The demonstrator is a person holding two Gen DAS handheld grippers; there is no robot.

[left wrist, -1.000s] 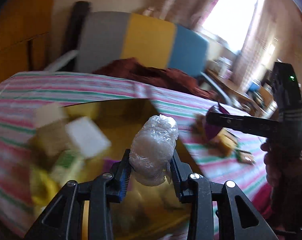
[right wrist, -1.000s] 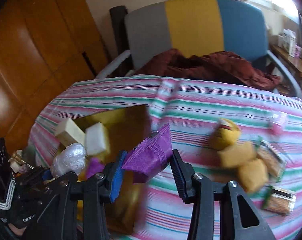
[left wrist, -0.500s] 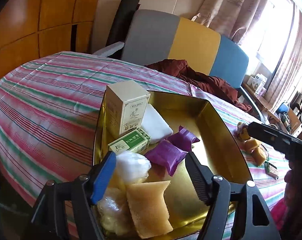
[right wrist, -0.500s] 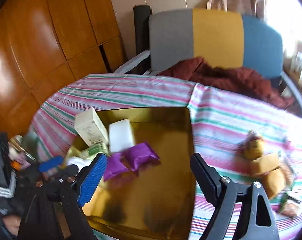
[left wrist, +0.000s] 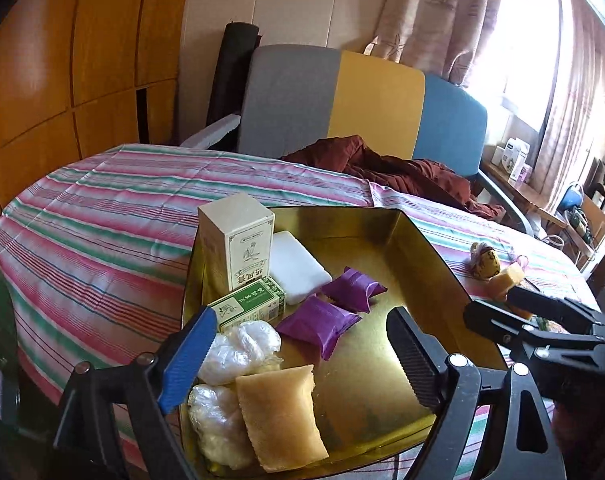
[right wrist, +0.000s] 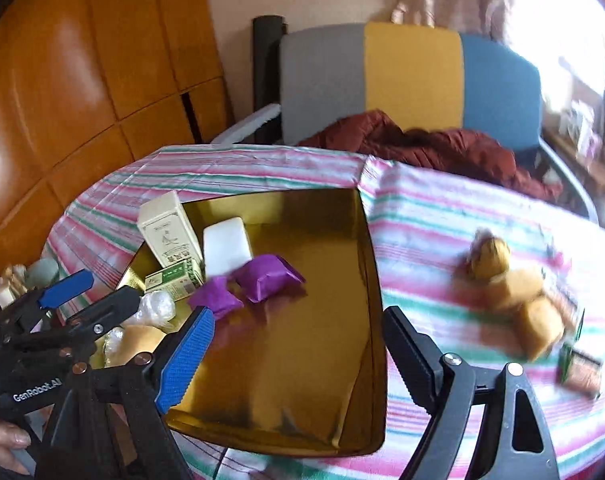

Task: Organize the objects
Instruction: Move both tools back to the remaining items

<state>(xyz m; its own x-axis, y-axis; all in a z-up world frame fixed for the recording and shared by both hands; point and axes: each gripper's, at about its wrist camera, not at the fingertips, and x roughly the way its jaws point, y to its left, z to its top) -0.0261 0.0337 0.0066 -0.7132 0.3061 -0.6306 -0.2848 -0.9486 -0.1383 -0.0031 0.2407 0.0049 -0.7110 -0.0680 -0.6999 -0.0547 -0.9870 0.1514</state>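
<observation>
Two grippers fill the near edge of our views: the left gripper point(left wrist: 298, 354) and the right gripper point(right wrist: 298, 350) both have their fingers spread wide with nothing between them. We see them poised over the gold tray point(left wrist: 430, 252), which sits on the striped cloth point(left wrist: 102, 216) covering the table.

Inside the tray, nearest us, lie a tan pouch point(left wrist: 280, 420) and two clear-wrapped lumps point(left wrist: 242, 346) along the left side. Just beyond come two purple packets point(left wrist: 318, 326), then a green box point(left wrist: 250, 304), a white block point(left wrist: 296, 266) and a tall cream box point(left wrist: 236, 246) standing upright in the far left corner. The tray's right half is bare.

Outside the tray, on the cloth to the right, we see a blurred cluster of yellow and tan items point(right wrist: 510, 292) and a small packet point(right wrist: 580, 368).

Farther back, a maroon garment point(left wrist: 386, 168) lies heaped against a chair point(left wrist: 378, 100) of grey, yellow and blue panels. Wood panelling point(left wrist: 62, 60) lines the left wall, and curtains point(left wrist: 442, 16) frame a bright window at right.
</observation>
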